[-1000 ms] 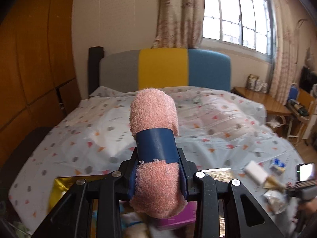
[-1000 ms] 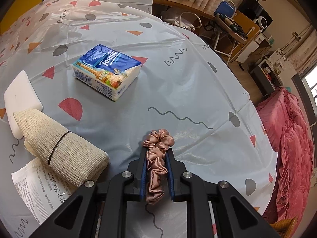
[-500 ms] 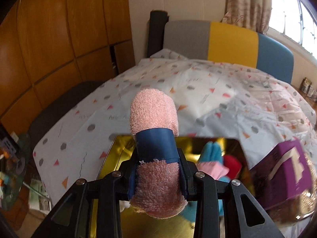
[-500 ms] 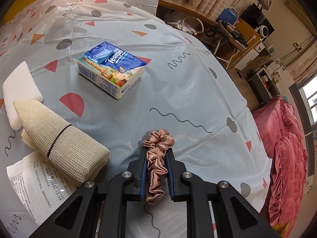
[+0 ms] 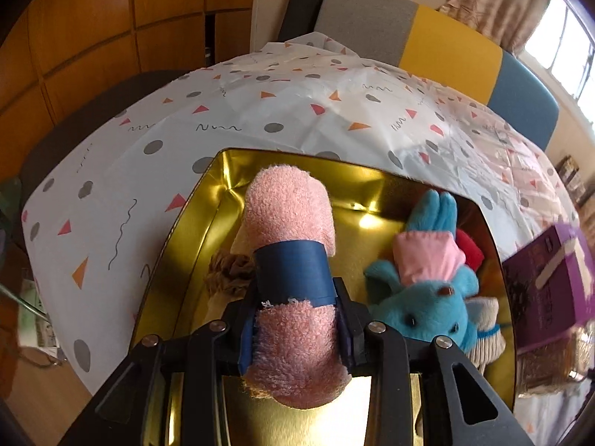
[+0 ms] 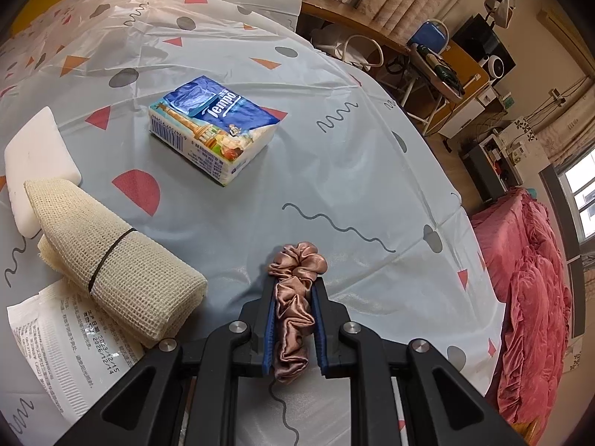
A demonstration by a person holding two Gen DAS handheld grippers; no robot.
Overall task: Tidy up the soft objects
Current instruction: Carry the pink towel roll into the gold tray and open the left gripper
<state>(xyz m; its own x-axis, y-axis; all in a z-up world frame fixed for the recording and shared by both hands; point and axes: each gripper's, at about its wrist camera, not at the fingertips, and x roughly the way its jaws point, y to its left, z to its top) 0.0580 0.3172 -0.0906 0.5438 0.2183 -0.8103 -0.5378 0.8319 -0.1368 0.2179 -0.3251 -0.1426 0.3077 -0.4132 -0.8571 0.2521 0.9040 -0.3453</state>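
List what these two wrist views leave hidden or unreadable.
- Left wrist view: the gold tin's floor under the pink rolled towel is hidden by towel and left gripper.
- Left wrist view: the purple box is blurred; print unreadable.
- Right wrist view: the printed packet is partly covered by the mesh cloth roll.

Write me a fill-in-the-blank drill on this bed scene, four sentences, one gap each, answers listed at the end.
1. The left gripper is shut on a rolled pink towel bound by a ____ band.
2. That towel hangs over a shiny ____-coloured tin.
3. The blue plush toy in the tin wears a ____ garment.
4. The right gripper is shut on a satin ____, while the tissue pack lies on the bedsheet.

Missing words: blue; gold; pink; scrunchie
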